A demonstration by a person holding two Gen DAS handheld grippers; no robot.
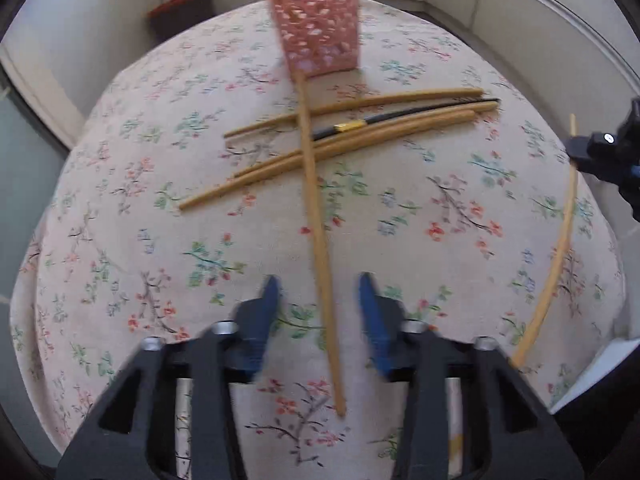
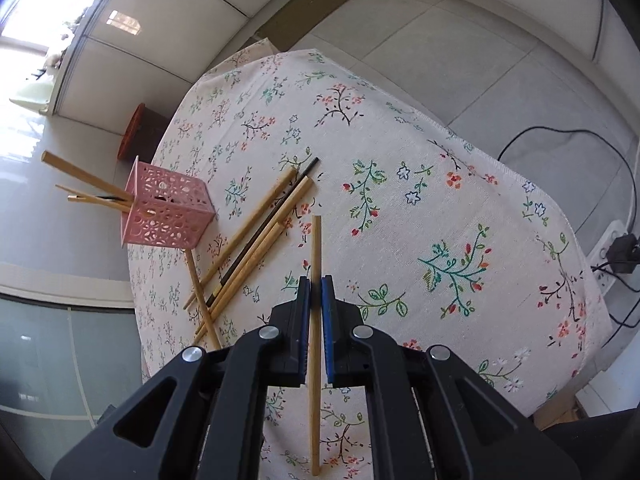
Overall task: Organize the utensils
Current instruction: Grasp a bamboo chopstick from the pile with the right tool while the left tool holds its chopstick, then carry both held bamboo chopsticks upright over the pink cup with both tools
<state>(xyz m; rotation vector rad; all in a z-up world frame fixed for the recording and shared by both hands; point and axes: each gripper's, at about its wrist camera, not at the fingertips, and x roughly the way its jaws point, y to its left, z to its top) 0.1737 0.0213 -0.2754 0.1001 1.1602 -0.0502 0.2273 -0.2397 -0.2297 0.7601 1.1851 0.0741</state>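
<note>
On the floral tablecloth (image 1: 120, 240), with the pink basket (image 1: 320, 28) far off, the left gripper (image 1: 319, 284) straddles a wooden chopstick (image 1: 320, 248) with jaws apart and may nudge it, while the right gripper (image 2: 315, 280) clamps another chopstick (image 2: 316, 240).

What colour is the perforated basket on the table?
Pink; the basket shows most clearly in the right wrist view.

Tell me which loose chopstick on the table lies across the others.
The bamboo chopstick running from the pink basket toward the left gripper; it crosses over three bamboo ones and the black chopstick, which lie roughly side by side.
</note>
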